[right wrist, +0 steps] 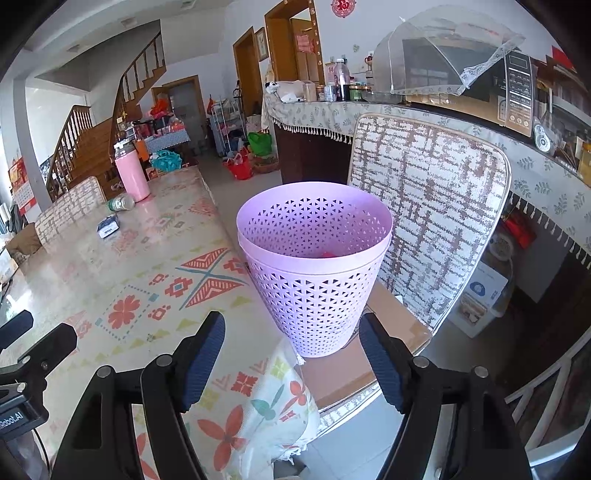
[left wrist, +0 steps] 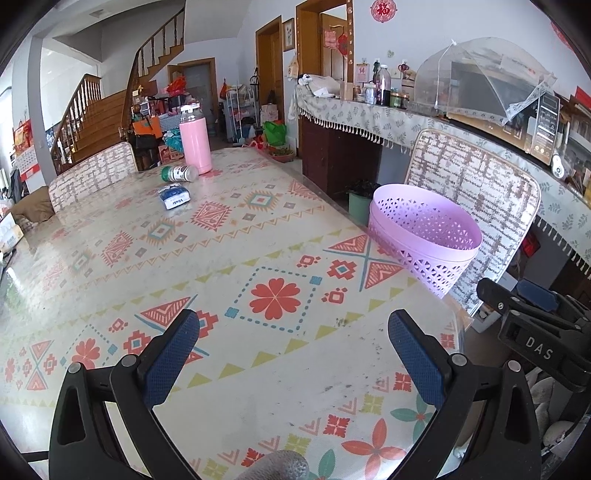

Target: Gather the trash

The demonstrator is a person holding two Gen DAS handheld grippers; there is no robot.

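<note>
Lilac bin (right wrist: 314, 273) sits at the bench (left wrist: 221, 295) edge near us, something red inside, both tools released and empty, left tool (left wrist: 293, 332), right tool (right wrist: 291, 354), so we reach the far-end packet (left wrist: 173, 197) and bottle (left wrist: 180, 173) next, coming in low.

On the surface, the small blue-and-white tissue pack (left wrist: 173, 197) carries the word "Vinda". The right tool (left wrist: 535, 332), seen at the edge of the left wrist view, bears a white "DAS" label, and the left tool (right wrist: 22, 402), seen from the right wrist view, shows "Robot.AI" on its body. A wall calendar (left wrist: 362, 72) behind the sideboard shows a red "14", and the round red paper ornament (left wrist: 384, 10) above the door holds the character "福".
</note>
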